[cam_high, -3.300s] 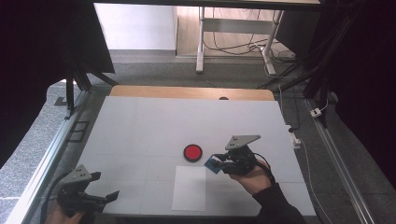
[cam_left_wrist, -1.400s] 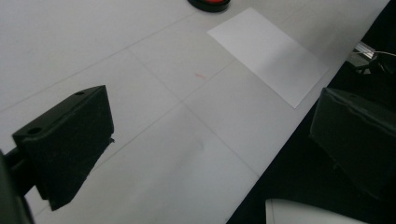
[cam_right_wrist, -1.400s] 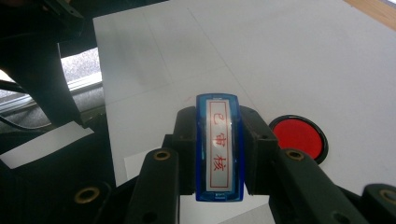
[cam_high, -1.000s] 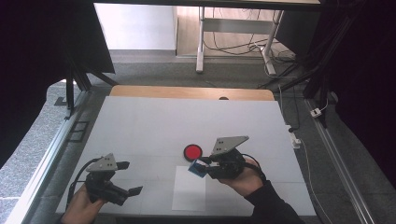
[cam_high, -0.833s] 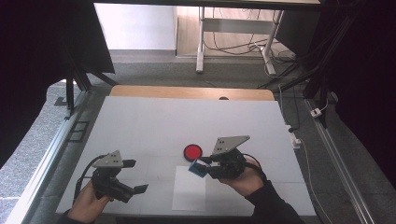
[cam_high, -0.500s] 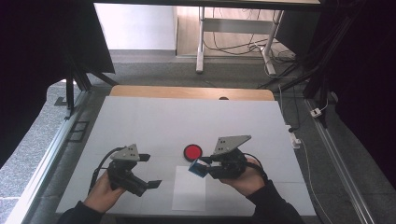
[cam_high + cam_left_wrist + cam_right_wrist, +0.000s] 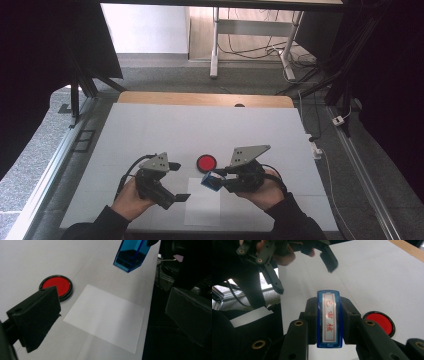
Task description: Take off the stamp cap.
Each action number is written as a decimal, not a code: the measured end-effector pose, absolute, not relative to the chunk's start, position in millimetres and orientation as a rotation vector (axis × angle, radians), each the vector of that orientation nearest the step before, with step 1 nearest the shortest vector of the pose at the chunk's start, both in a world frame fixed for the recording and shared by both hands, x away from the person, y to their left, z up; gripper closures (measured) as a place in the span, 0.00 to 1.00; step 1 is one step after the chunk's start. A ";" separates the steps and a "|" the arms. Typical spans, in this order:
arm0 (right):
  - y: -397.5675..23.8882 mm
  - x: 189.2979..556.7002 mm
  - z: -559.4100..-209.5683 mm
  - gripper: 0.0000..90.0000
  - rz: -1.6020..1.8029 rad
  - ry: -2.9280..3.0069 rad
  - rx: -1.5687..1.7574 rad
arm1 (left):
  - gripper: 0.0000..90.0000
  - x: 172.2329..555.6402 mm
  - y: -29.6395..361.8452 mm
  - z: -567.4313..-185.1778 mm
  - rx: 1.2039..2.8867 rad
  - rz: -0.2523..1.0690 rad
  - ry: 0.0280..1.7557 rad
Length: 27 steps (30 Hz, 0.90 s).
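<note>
A blue stamp [image 7: 210,181] with a white label and red characters [image 7: 328,318] hangs just above the table, and my right gripper [image 7: 218,181] is shut on it. A round red ink pad [image 7: 206,162] lies just behind it, to the right of the stamp in the right gripper view [image 7: 379,322]. Below the stamp a white paper sheet [image 7: 202,209] lies flat near the front edge. My left gripper [image 7: 180,181] is open and empty at the sheet's left side. One of its fingers [image 7: 37,315] stands before the pad [image 7: 56,286], with the stamp [image 7: 131,255] farther off.
The white table top [image 7: 200,130] ends in a wooden strip [image 7: 200,99] at the far edge. Metal rails [image 7: 45,180] run along both sides, with cables on the floor at the right [image 7: 320,145]. Both forearms come in from the bottom.
My left gripper has moved right from the table's front left toward the paper sheet, still open. The right gripper has stayed in place with the stamp.
</note>
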State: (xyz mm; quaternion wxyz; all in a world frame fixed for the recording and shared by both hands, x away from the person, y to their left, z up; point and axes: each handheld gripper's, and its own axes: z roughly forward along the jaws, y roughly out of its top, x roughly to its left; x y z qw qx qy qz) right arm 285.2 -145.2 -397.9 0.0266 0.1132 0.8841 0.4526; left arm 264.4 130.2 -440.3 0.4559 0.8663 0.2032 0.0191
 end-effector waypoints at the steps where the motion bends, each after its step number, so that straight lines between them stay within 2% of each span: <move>1: -144.3 283.9 -397.1 0.79 1.406 2.735 0.339 | 0.00 265.6 126.9 -440.0 2.139 0.040 0.479; 13: -139.4 275.9 -392.9 0.79 1.449 2.756 0.268 | 0.01 270.8 101.7 -447.6 2.143 -0.047 0.364; 16: -137.3 272.9 -392.1 0.79 1.458 2.768 0.238 | 0.04 269.6 100.8 -450.6 2.127 -0.065 0.336; 18: -136.0 270.9 -391.6 0.79 1.457 2.774 0.215 | 0.07 268.8 100.9 -452.1 2.118 -0.074 0.322; 19: -134.5 269.2 -391.2 0.79 1.454 2.780 0.192 | 0.15 268.4 101.6 -452.8 2.115 -0.082 0.303; 20: -134.5 269.2 -391.2 0.79 1.454 2.780 0.192 | 0.15 268.1 101.8 -453.4 2.114 -0.083 0.294; 21: -133.5 268.0 -390.5 0.79 1.457 2.790 0.176 | 0.22 267.6 101.9 -454.4 2.114 -0.086 0.279; 23: -132.7 267.3 -390.2 0.79 1.470 2.791 0.170 | 0.29 266.4 102.2 -455.4 2.122 -0.081 0.253; 24: -132.7 267.3 -390.2 0.79 1.470 2.791 0.170 | 0.29 266.2 102.4 -455.9 2.129 -0.078 0.237; 27: -131.7 266.1 -389.7 0.79 1.482 2.809 0.147 | 0.43 265.2 103.5 -456.7 2.114 -0.090 0.207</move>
